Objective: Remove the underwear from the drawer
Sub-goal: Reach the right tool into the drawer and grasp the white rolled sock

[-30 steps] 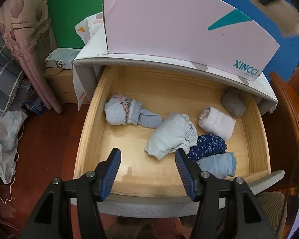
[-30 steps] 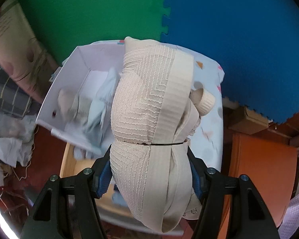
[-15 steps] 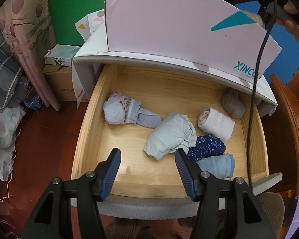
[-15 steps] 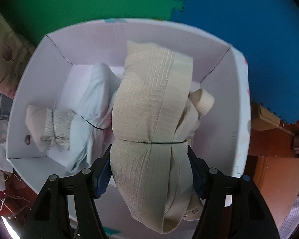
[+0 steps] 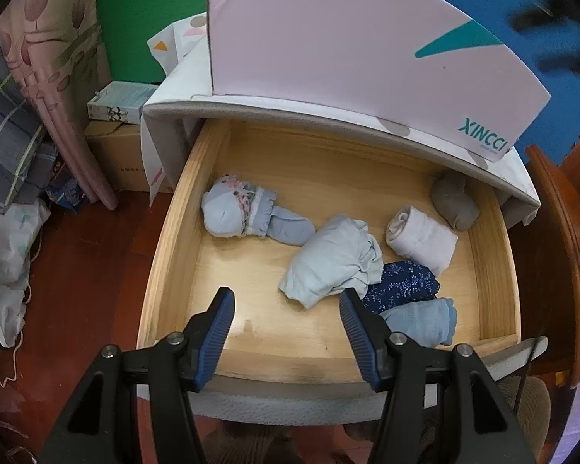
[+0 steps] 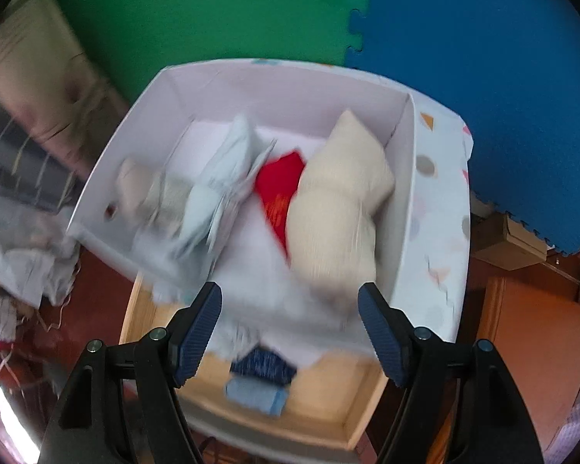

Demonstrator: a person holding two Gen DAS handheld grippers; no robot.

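The left gripper (image 5: 286,326) hangs empty, jaws apart, above the open wooden drawer (image 5: 174,247); a pale-blue rolled underwear bundle (image 5: 334,261) lies just beyond its fingertips. The right gripper (image 6: 290,315) is opening, nothing between its pads; the cream ribbed underwear bundle (image 6: 336,208) lies ahead in the white cardboard box (image 6: 290,89).

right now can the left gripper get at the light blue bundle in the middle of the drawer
Probably yes. The left gripper hangs open above the open drawer, and the light blue bundle lies uncovered on top, just ahead of its fingers, with nothing in between.
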